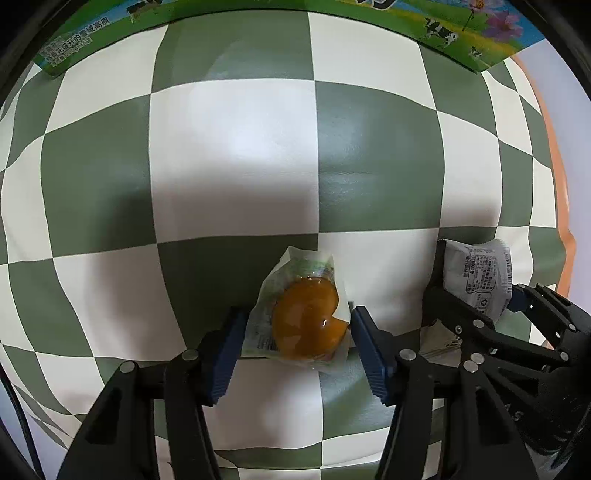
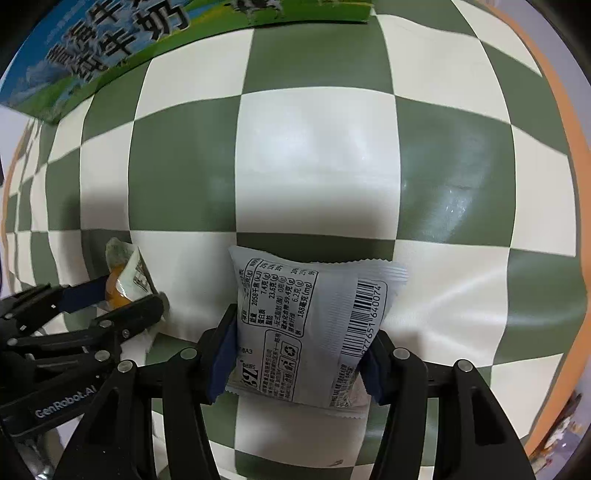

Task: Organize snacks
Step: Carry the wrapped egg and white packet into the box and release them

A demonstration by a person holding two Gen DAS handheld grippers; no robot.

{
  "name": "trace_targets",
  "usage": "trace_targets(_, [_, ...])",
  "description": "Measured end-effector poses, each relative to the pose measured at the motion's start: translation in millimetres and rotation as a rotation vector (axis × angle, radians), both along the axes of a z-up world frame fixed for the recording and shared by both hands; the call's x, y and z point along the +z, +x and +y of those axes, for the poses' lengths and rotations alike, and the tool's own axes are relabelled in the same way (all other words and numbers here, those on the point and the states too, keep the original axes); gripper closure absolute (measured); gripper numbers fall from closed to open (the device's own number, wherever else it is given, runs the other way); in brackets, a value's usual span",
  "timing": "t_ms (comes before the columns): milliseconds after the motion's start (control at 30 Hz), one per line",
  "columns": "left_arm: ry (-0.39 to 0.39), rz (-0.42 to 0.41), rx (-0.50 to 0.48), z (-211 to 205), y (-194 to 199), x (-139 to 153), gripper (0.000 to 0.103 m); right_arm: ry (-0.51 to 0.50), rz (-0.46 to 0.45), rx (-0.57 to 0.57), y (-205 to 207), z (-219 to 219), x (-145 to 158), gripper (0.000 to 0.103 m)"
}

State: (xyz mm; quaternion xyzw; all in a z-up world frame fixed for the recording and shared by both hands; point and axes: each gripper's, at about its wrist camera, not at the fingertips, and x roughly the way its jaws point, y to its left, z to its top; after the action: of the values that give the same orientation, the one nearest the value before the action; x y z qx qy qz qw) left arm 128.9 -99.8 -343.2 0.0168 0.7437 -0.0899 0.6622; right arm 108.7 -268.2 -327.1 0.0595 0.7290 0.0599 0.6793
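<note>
My left gripper point(image 1: 298, 314) is shut on a clear-wrapped orange jelly packet point(image 1: 306, 321), its blue pads pressing the wrapper from both sides above the cloth. Beside it on the right, my right gripper point(image 1: 480, 291) grips a white snack packet point(image 1: 476, 273). In the right wrist view the white snack packet point(image 2: 310, 325) shows its barcode and nutrition table, with the right gripper point(image 2: 304, 325) shut on its lower half. The left gripper point(image 2: 118, 295) appears at the left edge there, holding the jelly packet point(image 2: 118, 290). Both grippers point down at the table.
A green-and-white checkered cloth point(image 1: 236, 147) covers the table. A green and blue milk carton box point(image 1: 443, 29) lies along the far side, also in the right wrist view as the milk carton box point(image 2: 92, 55). An orange table rim point(image 2: 569, 110) curves along the right.
</note>
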Motion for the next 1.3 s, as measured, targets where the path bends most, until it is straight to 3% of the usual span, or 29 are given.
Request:
trace_targets(167, [-0.027, 0.002, 0.017, -4.3, -4.5, 4.0, 0.048, 0.025, -0.021, -0.007, -2.2, 3.9, 13.4, 0.049])
trace_targets(267, [-0.055, -0.008, 0.028, -6.4, -4.5, 16.5, 0.054, 0.075, -0.03, -0.039, -4.1, 1.5, 22.4, 0.052])
trace_targets(500, [-0.097, -0.028, 0.04, -7.3, 3.2, 43.8, 0.054, 0.155, -0.071, -0.09, 1.7, -0.1, 57.3, 0.052])
trace_targets(633, [-0.166, -0.051, 0.063, -5.3, 11.7, 75.7, 0.054, 0.209, -0.123, -0.1, 7.6, 0.5, 83.5, 0.052])
trace_targets(733, [-0.224, -0.113, 0.065, -3.8, 27.2, 119.8, 0.054, 0.255, -0.185, -0.094, 21.7, 0.3, 117.6, 0.052])
trace_targets(867, [-0.27, -0.192, 0.055, 25.7, 81.4, 182.4, 0.054, 0.304, -0.265, -0.076, 55.4, -3.2, 162.1, 0.052])
trace_targets(1000, [-0.277, -0.243, 0.054, 41.9, 134.1, 211.4, 0.053, 0.332, -0.327, -0.055, 102.5, -3.5, 203.4, 0.052])
trace_targets(1167, [-0.213, -0.221, 0.07, 53.4, 207.8, 194.3, 0.053, 0.287, -0.348, -0.018, 176.6, 2.9, 213.1, 0.052])
trace_targets(1300, [-0.164, -0.175, 0.08, 63.9, 253.4, 166.2, 0.053, 0.245, -0.295, -0.002, 232.1, 15.3, 181.0, 0.052])
